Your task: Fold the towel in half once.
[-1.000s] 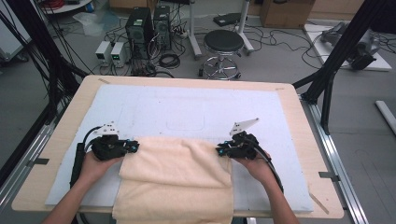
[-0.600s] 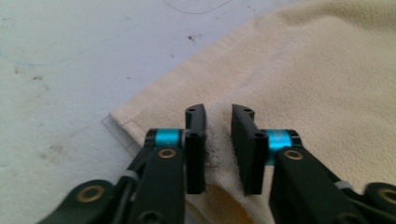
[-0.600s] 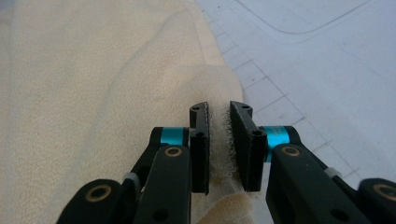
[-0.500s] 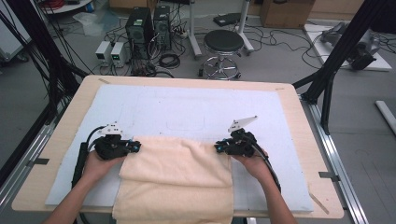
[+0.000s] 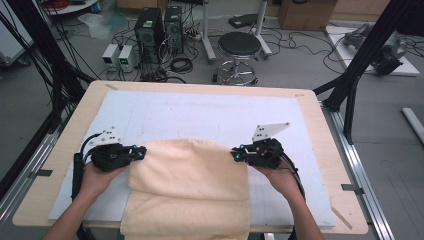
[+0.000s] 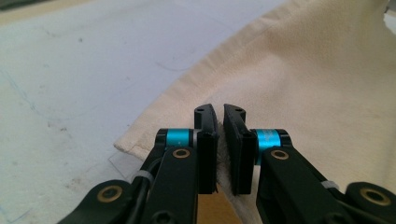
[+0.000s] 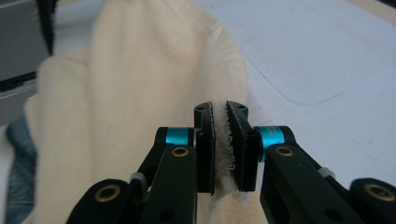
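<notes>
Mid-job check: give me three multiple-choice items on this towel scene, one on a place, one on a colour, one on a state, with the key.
1. Where does the towel hang off the table?
A. far edge
B. near edge, toward the person
C. right edge

2. What colour is the towel?
A. cream
B. dark blue
C. red

3. How does the left gripper stand?
A. wide open above the cloth
B. shut on nothing
C. shut on the towel's edge

Key: 1 B, the cloth runs past the near edge in the high view. 2 A, cream in every view. 3 C, cloth sits pinched between its jaws; the right gripper pinches the opposite edge likewise.
</notes>
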The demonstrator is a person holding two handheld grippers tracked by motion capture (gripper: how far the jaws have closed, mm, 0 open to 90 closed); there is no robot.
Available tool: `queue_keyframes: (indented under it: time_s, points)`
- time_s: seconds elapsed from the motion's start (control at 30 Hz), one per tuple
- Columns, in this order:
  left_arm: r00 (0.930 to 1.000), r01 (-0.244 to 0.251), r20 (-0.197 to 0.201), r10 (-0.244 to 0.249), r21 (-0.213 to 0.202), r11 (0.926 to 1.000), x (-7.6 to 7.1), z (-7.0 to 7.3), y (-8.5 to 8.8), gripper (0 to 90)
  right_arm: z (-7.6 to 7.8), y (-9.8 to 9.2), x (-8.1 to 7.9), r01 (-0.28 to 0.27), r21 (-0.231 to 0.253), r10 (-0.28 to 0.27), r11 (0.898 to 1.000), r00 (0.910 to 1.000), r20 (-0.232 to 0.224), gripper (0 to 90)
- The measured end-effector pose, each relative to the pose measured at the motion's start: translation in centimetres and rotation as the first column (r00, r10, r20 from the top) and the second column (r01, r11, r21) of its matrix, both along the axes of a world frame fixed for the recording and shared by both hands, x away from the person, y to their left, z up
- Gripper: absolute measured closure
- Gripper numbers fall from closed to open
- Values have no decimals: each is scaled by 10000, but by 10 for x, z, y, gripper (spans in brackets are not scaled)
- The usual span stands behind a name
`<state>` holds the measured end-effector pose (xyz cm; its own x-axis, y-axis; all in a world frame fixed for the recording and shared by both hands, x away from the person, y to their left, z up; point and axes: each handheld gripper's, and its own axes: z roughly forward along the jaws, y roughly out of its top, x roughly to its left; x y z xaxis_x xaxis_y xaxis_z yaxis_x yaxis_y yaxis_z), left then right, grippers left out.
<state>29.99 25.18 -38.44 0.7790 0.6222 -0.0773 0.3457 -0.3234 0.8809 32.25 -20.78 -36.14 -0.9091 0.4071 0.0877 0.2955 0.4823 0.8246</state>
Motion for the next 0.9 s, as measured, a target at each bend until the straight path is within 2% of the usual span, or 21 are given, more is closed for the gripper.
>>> queue_keyframes:
  time_s: [0.17,0.27,0.3,0.33,0.4,0.47,0.53,0.6,0.67,0.8,0.9]
  points:
    - [9963,576,645,-564,-172,9982,-50,10,12,830,14,-8,-40,-508,145,498,9986,9967,635,819]
    - [9904,1198,720,-1180,-212,9926,-91,7,18,814,15,-11,-72,-1012,317,995,9944,9937,507,799]
    - [9886,1356,692,-1340,-195,9906,-99,6,20,776,14,-12,-85,-1310,425,1295,9905,9909,362,757]
    - [9871,1501,589,-1488,-186,9885,-108,4,22,722,13,-12,-91,-1408,536,1397,9886,9899,242,722]
    - [9869,1536,513,-1531,-50,9881,-116,2,26,676,10,-12,-102,-1561,547,1562,9862,9877,25,693]
    - [9897,1398,305,-1401,119,9901,-114,-1,28,618,5,-12,-102,-1494,346,1500,9882,9886,-129,656]
    - [9921,1245,129,-1249,268,9919,-106,-5,28,601,-2,-11,-95,-1356,252,1366,9904,9899,-387,627]
    - [9950,1001,12,-1002,329,9944,-94,-9,25,574,-10,-10,-83,-1055,-95,1051,9944,9937,-392,600]
    - [9968,794,-21,-794,438,9959,-80,-12,22,563,-19,-9,-70,-579,-580,555,9966,9976,-414,563]
    - [9996,247,-109,-241,610,9978,-48,-19,14,536,-36,-8,-43,185,-1361,-225,9905,9994,-279,509]
    - [9994,-71,-325,102,941,9955,-24,-27,10,487,-45,-9,-24,584,-1431,-622,9880,9978,-221,478]
